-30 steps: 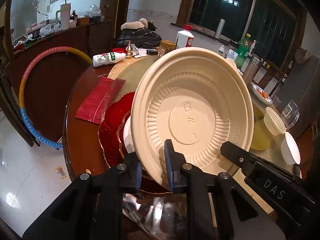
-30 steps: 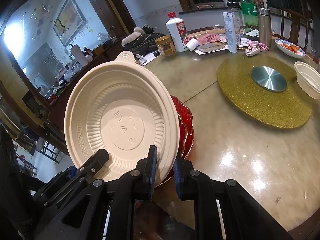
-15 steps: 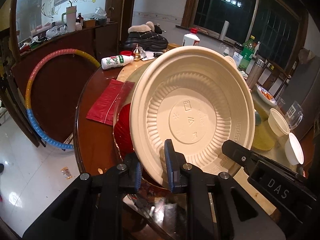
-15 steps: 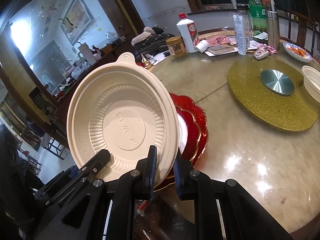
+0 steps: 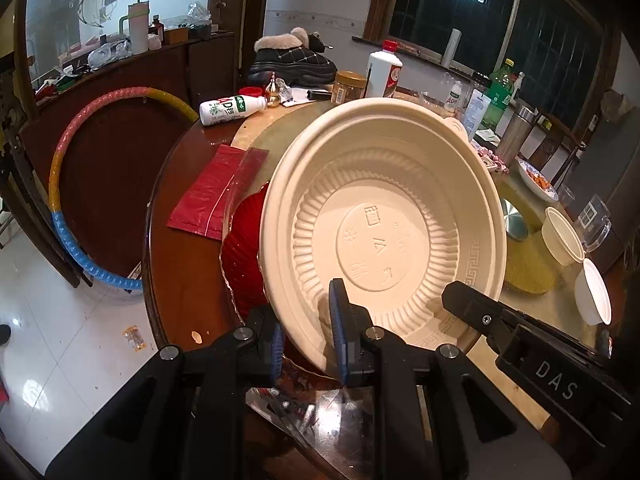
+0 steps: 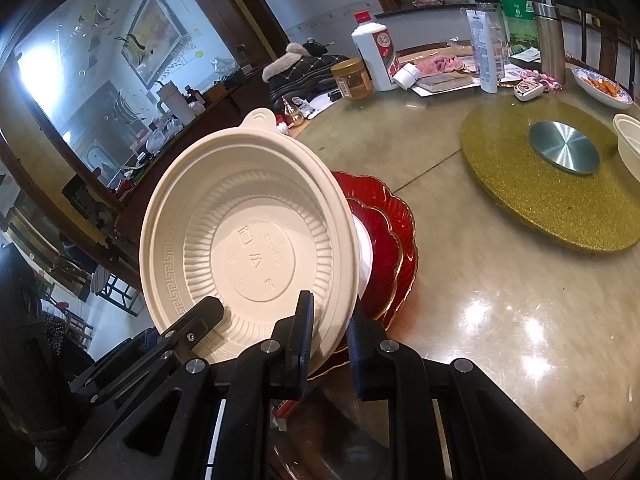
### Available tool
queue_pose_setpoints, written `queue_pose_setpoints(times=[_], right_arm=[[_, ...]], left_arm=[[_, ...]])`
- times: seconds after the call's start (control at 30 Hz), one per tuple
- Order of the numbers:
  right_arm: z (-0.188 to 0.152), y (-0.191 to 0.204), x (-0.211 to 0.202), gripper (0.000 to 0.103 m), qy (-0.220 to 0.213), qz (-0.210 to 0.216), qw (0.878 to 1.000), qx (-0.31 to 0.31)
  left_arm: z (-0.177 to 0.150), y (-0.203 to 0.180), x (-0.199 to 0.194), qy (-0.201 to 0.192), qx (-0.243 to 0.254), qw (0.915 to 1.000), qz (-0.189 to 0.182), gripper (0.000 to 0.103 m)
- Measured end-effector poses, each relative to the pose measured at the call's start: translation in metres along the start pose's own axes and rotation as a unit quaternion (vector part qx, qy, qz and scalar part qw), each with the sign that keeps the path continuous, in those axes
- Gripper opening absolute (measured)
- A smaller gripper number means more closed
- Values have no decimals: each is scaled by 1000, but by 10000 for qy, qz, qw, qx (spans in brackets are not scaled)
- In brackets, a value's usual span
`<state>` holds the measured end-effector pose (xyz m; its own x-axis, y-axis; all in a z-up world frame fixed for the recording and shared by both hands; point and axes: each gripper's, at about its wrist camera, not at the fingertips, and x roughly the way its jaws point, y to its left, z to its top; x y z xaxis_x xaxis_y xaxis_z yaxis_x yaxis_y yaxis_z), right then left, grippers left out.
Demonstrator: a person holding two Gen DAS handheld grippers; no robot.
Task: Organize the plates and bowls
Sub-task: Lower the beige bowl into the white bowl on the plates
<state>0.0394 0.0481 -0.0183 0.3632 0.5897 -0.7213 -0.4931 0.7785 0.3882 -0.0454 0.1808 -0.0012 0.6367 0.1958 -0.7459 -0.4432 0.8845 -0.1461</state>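
Cream bowl (image 5: 384,220) tilted on edge, clear of the tabletop (image 6: 480,280); I clamp its near rim with left gripper (image 5: 306,336) and right gripper (image 6: 328,328) together, steadying it. Red plates (image 6: 392,240) stacked just behind, likely destination.

Surface (image 6: 500,280): round, glossy, dark wooden rim.
Gold mat (image 6: 560,196): round and glittery, with a steel disc (image 6: 564,152) at its middle.
White bottle (image 6: 376,56): upright with a red cap, just beside a brown-lidded jar (image 6: 354,79).
Milk bottle (image 5: 230,109): lying on its side near the far edge.
Red bag (image 5: 216,192): flat on the wooden rim.
Hoop (image 5: 80,184): pink, yellow and blue, leaning on a cabinet off the surface.
Boots (image 5: 294,60): black, fur-lined, behind the jar.
Green bottle (image 6: 516,4): upright at the far side, beside a steel flask (image 6: 551,40).
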Motion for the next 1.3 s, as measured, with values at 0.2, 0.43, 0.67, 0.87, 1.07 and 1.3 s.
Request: queue_pose_setpoints(times=[0.2, 0.43, 0.67, 0.87, 1.07, 1.3], right_arm=[[0, -3, 2, 15, 23, 56, 10000, 44], [0, -4, 2, 16, 53, 126, 9999, 74], [-1, -1, -2, 16, 1, 234, 9997, 39], [-1, -4, -1, 16, 19, 232, 9997, 81], [-2, -4, 1, 16, 37, 247, 9997, 78], [-1, -2, 1, 16, 35, 230, 9997, 89]], left_arm=[[2, -1, 3, 61, 27, 10000, 26, 18], [2, -1, 4, 74, 38, 10000, 21, 18], [3, 1, 0, 34, 40, 9999, 88, 18], [2, 0, 1, 82, 55, 9999, 46, 18], [1, 2, 2, 97, 29, 9999, 62, 18], [2, 5, 2, 118, 12, 9999, 17, 18]])
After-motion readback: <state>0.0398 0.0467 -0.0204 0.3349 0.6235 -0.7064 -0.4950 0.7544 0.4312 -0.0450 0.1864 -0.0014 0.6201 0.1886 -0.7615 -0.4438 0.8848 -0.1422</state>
